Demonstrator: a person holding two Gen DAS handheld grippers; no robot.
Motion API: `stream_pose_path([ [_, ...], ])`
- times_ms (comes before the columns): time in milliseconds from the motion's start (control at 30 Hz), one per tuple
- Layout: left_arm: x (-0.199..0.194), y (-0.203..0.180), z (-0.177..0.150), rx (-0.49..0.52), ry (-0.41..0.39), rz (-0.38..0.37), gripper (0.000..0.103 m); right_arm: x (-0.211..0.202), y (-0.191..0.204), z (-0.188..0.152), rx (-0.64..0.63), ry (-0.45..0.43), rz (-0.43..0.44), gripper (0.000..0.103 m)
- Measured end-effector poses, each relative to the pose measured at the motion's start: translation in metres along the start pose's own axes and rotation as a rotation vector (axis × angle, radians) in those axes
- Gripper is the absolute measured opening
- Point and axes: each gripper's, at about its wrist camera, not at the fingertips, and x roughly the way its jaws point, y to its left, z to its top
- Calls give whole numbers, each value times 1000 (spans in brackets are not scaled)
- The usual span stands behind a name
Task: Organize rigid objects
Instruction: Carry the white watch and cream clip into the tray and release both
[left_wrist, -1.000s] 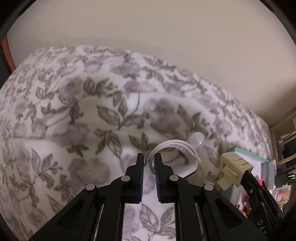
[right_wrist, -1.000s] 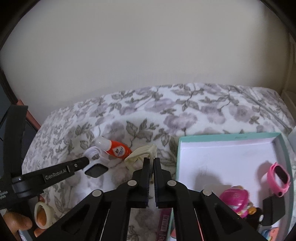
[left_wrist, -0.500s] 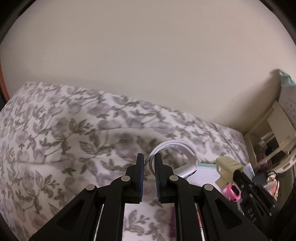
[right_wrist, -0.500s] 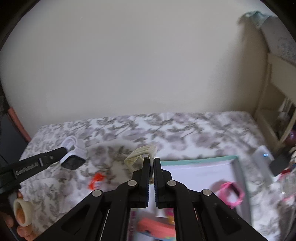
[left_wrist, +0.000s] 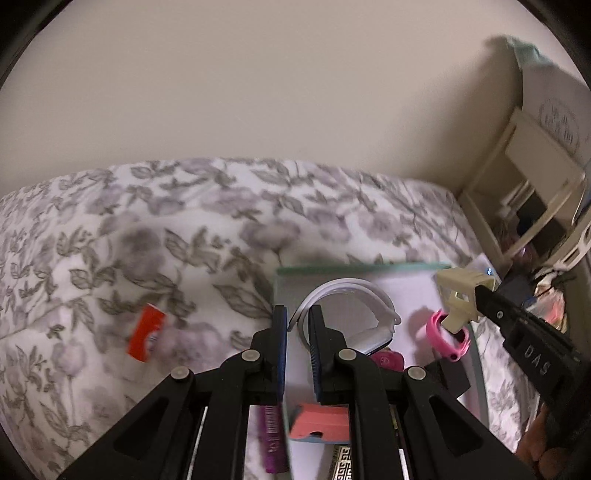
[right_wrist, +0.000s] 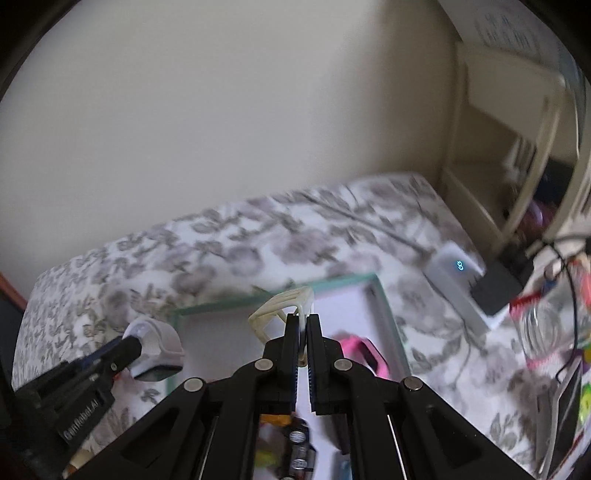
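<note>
My left gripper (left_wrist: 295, 321) is shut on the strap of a white smartwatch (left_wrist: 354, 314), holding it above the teal-rimmed white box (left_wrist: 362, 268). The watch also shows in the right wrist view (right_wrist: 159, 347). My right gripper (right_wrist: 303, 332) is shut on a cream plastic clip (right_wrist: 284, 306) above the same box (right_wrist: 332, 282); the clip shows in the left wrist view (left_wrist: 461, 295). A pink watch (left_wrist: 448, 338) lies in the box. An orange tube (left_wrist: 146, 332) lies on the floral bedspread (left_wrist: 147, 229), left of the box.
The box also holds a pink heart case (left_wrist: 388, 360), a coral item (left_wrist: 321, 421) and a purple tube (left_wrist: 273, 435). A white power bank (right_wrist: 458, 288) with a blue display lies right of the box. Cream shelves (right_wrist: 509, 166) stand at the right, against the wall.
Both grippers have swung right and forward with their objects, from over the bedspread to above the box. The orange tube stayed behind on the bedspread.
</note>
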Motion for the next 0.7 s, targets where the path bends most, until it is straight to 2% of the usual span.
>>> stream_pose_path([
  [200, 22, -12, -11, 26, 58, 4, 13, 11, -13, -5, 18, 48, -29, 5],
  [367, 22, -15, -10, 46, 57, 12, 15, 16, -15, -5, 13, 72, -62, 8],
  [433, 20, -14, -9, 47, 60, 10, 27, 17, -16, -6, 17, 74, -72, 15],
  [467, 19, -14, -9, 46, 59, 14, 32, 17, -17, -6, 18, 76, -73, 30],
  [500, 18, -13, -8, 43, 58, 12, 41, 17, -17, -6, 19, 75, -76, 47],
  [533, 16, -12, -7, 39, 56, 5, 43, 16, -16, -6, 22, 67, -78, 49],
  [700, 9, -2, -2, 15, 55, 5, 43, 7, -8, -4, 8, 40, -64, 49],
])
